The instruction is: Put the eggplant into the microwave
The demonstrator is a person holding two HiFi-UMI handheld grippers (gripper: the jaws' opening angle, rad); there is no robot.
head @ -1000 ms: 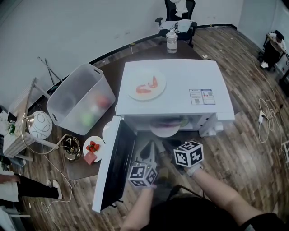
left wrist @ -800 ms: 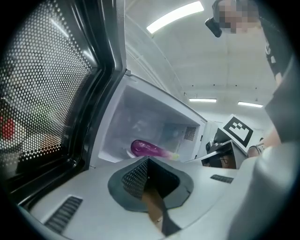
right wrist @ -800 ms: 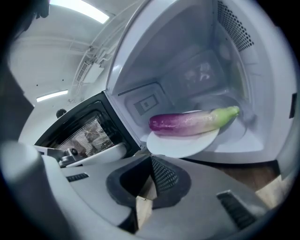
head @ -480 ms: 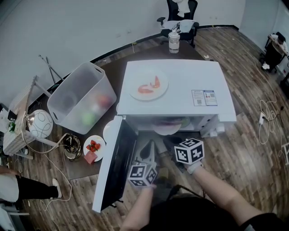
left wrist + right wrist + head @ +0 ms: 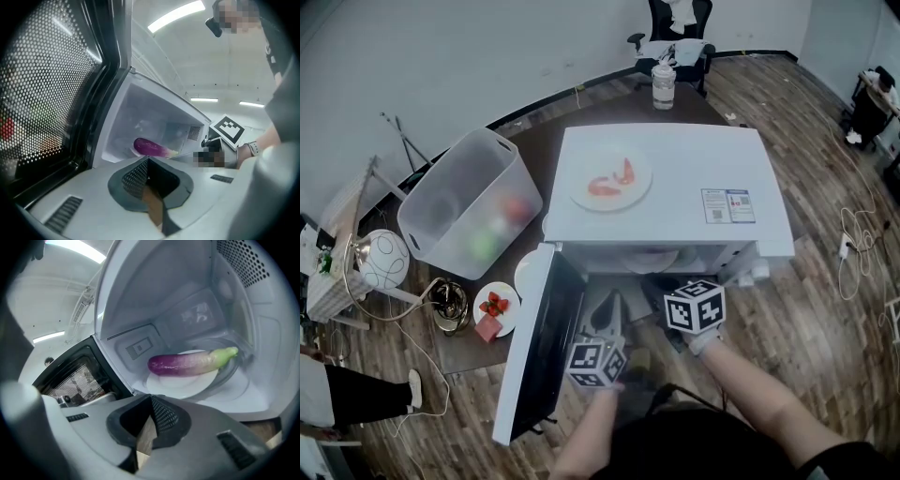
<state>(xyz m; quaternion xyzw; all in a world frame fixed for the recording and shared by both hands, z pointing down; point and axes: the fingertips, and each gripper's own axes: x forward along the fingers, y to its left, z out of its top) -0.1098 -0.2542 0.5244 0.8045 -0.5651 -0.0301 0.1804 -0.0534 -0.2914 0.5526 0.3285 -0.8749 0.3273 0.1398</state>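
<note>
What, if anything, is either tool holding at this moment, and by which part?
Nothing. The left tool and the right tool are both shut and empty; the eggplant lies free on the plate inside the microwave.

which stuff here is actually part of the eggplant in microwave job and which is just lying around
Part of the job: eggplant, white plate under it, microwave, its open door.

Just lying about: plate of red food on the microwave's top, clear bin, strawberry plate, bottle, office chair.
</note>
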